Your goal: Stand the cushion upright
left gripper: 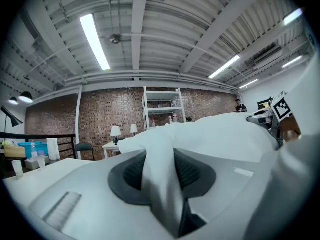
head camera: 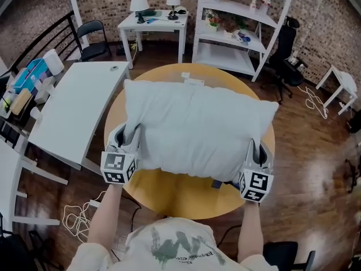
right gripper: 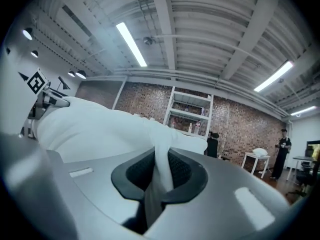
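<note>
A white cushion is held over the round wooden table, its near edge lifted so it tilts up toward me. My left gripper is shut on the cushion's near left corner, and cushion fabric is pinched between its black pads. My right gripper is shut on the near right corner, with a fold of fabric squeezed between its pads. Both grippers point level. The cushion bulges to the left in the right gripper view.
A long white table stands left of the round one, with a cluttered rack beyond it. A white side table with two lamps, a white shelf unit and a black office chair line the brick wall. A person stands far right.
</note>
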Demonstrator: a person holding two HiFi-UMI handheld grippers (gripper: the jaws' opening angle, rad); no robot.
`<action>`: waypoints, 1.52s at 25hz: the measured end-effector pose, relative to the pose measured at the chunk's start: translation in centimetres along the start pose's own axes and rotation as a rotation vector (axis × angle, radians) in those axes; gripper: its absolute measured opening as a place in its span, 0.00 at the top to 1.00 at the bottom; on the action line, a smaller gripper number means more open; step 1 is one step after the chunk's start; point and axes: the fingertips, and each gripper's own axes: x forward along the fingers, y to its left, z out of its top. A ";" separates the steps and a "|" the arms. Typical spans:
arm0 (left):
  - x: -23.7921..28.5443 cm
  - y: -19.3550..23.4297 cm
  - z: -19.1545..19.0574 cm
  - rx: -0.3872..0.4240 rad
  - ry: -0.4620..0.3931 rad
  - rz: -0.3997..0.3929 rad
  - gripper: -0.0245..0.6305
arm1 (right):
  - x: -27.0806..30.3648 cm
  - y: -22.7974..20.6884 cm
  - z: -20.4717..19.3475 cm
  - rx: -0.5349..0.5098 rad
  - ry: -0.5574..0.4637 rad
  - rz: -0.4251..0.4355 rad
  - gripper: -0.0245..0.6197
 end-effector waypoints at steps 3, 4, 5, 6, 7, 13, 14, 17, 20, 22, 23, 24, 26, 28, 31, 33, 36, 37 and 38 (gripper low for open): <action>0.7 0.4 0.6 0.065 -0.091 0.051 0.79 | 0.8 0.2 0.4 -0.012 -0.089 -0.052 0.91; 1.1 0.6 0.7 0.091 -0.116 0.072 0.80 | 1.2 0.3 0.2 -0.012 -0.107 -0.063 0.90; 1.5 0.7 0.6 0.113 -0.132 0.092 0.80 | 1.6 0.4 -0.2 -0.009 -0.112 -0.070 0.90; 1.9 0.8 0.3 0.127 -0.137 0.109 0.80 | 2.0 0.5 -0.8 -0.005 -0.107 -0.073 0.89; 2.3 0.8 -0.2 0.133 -0.133 0.120 0.80 | 2.4 0.6 -1.5 0.001 -0.096 -0.074 0.89; 2.6 0.3 -5.8 0.018 -0.032 0.098 0.68 | 3.0 0.6 -5.4 0.051 0.003 -0.049 0.78; 2.5 0.2 -6.9 -0.013 -0.002 0.087 0.63 | 2.9 0.5 -6.3 0.065 0.031 -0.048 0.75; 2.1 0.0 -8.2 -0.071 0.033 0.063 0.59 | 2.9 0.2 -7.5 0.083 0.071 -0.050 0.71; 2.1 0.3 -8.0 -0.091 0.049 0.045 0.56 | 3.2 0.0 -7.5 0.094 0.097 -0.060 0.67; 1.7 0.4 -7.9 -0.084 0.055 0.042 0.54 | 3.1 -0.1 -7.6 0.094 0.112 -0.068 0.65; 1.5 0.5 -7.8 -0.079 0.055 0.042 0.54 | 2.9 -0.1 -7.6 0.091 0.117 -0.072 0.64; 1.2 0.5 -7.8 -0.076 0.054 0.043 0.54 | 2.8 -0.2 -7.6 0.087 0.120 -0.075 0.64; 0.7 0.4 -7.7 -0.073 0.052 0.045 0.54 | 2.4 -0.2 -7.6 0.081 0.123 -0.080 0.65; 0.2 0.3 -7.6 -0.069 0.054 0.045 0.54 | 2.0 -0.1 -7.5 0.082 0.129 -0.083 0.66; -0.5 0.2 -7.4 -0.072 0.053 0.040 0.54 | 1.0 0.1 -7.2 0.075 0.131 -0.087 0.70; -1.0 -0.1 -7.1 -0.077 0.051 0.029 0.54 | 0.4 0.7 -6.9 0.069 0.130 -0.079 0.71; -1.7 -1.0 -6.9 -0.079 0.052 0.000 0.54 | -0.6 1.9 -6.5 0.065 0.137 -0.061 0.71; -2.0 -1.3 -6.9 -0.076 0.054 -0.010 0.54 | -1.0 2.3 -6.5 0.064 0.141 -0.055 0.71; -2.3 -1.6 -6.9 -0.074 0.056 -0.020 0.54 | -1.4 2.7 -6.3 0.065 0.142 -0.051 0.71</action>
